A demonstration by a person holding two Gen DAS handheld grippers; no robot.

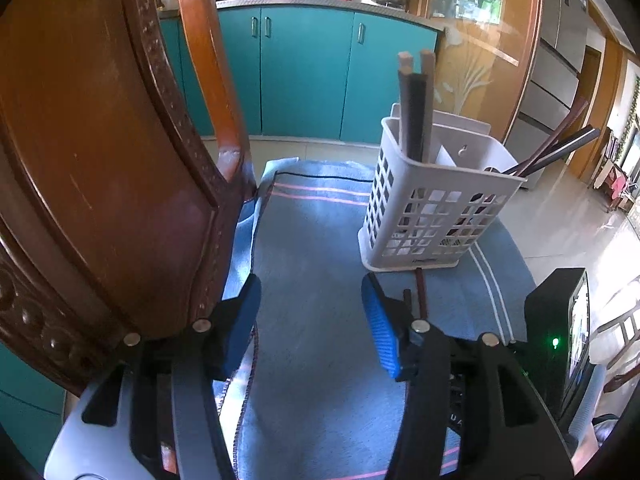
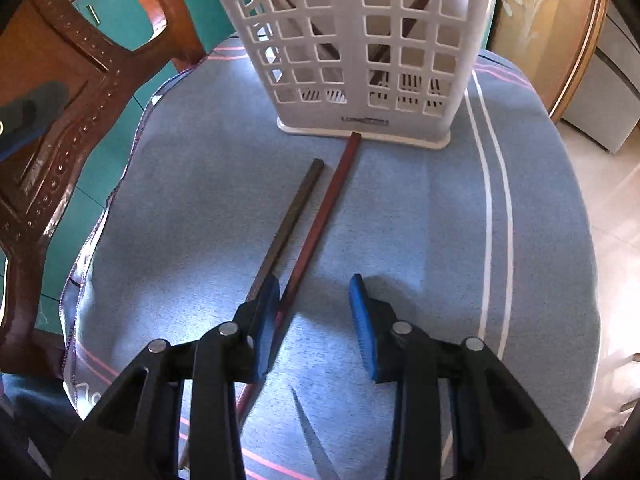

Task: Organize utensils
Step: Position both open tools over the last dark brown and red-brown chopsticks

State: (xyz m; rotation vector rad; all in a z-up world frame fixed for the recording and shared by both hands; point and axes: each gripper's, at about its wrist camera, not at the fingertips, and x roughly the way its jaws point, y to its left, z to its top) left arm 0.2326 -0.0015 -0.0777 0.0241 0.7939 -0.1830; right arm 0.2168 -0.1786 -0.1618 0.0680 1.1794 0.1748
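Chopsticks (image 2: 308,216) on cloth (image 2: 400,220) beside basket (image 2: 352,40): shift parted, empty right gripper (image 2: 314,320) left to straddle both before squeezing.

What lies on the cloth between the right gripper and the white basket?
Two chopsticks lie there side by side on the blue cloth; the reddish one reaches the white basket base. The right wrist view shows it.

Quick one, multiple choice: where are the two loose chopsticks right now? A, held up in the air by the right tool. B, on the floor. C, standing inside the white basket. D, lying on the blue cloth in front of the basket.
D: the right wrist view shows both chopsticks lying flat on the blue cloth, the reddish one's far end at the white basket base.
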